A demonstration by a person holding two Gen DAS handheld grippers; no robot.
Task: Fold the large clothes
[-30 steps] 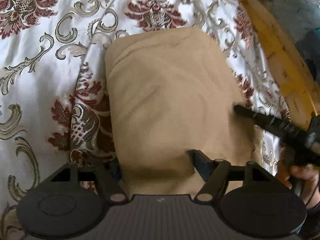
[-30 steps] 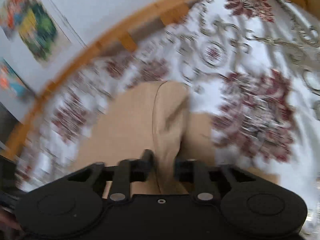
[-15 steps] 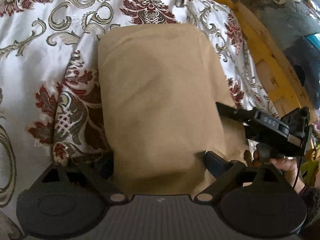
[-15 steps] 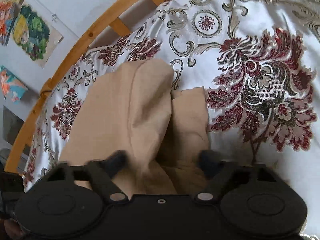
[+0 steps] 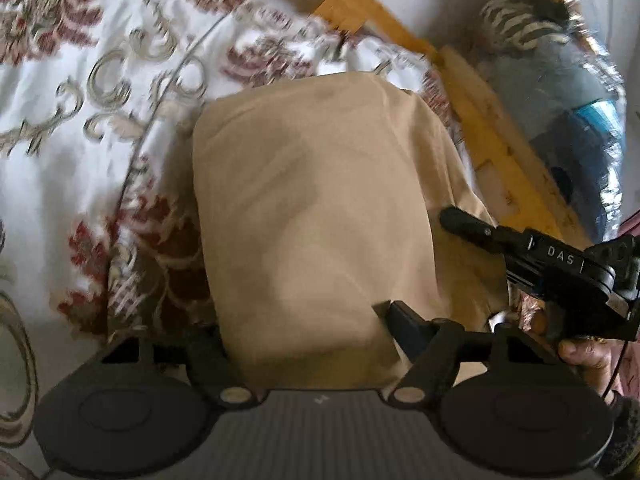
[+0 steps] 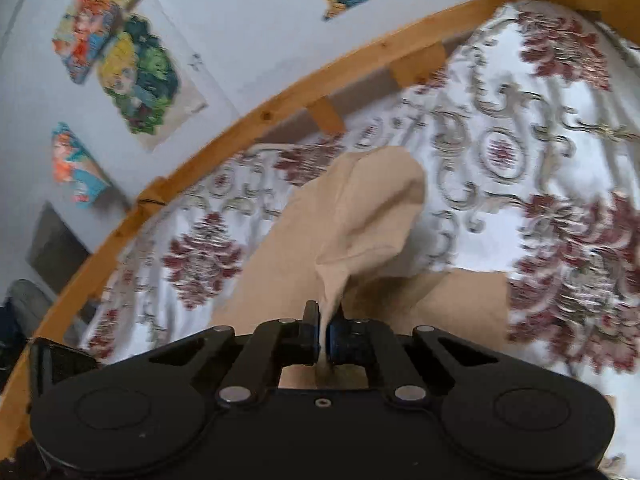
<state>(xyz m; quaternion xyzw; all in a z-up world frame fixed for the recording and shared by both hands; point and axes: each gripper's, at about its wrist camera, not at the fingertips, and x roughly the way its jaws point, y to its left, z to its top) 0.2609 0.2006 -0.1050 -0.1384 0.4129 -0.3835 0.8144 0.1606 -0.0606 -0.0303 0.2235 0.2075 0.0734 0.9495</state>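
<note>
A folded tan cloth garment (image 5: pixel 316 216) lay on a white bedspread patterned with dark red and grey-gold floral scrolls (image 5: pixel 80 152), and every place here is told from that garment. To its left, the bedspread stretched away with a red floral motif pressed against the garment's left edge. At the garment's near edge stood the left gripper (image 5: pixel 308 332), black and two-fingered, its jaws apart and closing, straddling the near fold so that cloth lay between the fingers; whether the pads pressed on it could not be told. Beyond the garment's far edge and along its right side ran a light wooden bed frame (image 5: pixel 492 148). To the right of the garment, in the left wrist view, the right gripper (image 5: pixel 452 216) reached in over the garment's right edge, held by a hand (image 5: pixel 584 354) at the lower right. In the right wrist view the right gripper (image 6: pixel 323 326) had its jaws together, clamped on a bunched corner of the tan garment (image 6: pixel 360 220), which rose lifted above the rest of the cloth lying flat on the bedspread (image 6: pixel 520 128). Beyond the frame (image 6: pixel 280 100) on that side, colourful pictures (image 6: pixel 136 76) hung on a pale wall.
</note>
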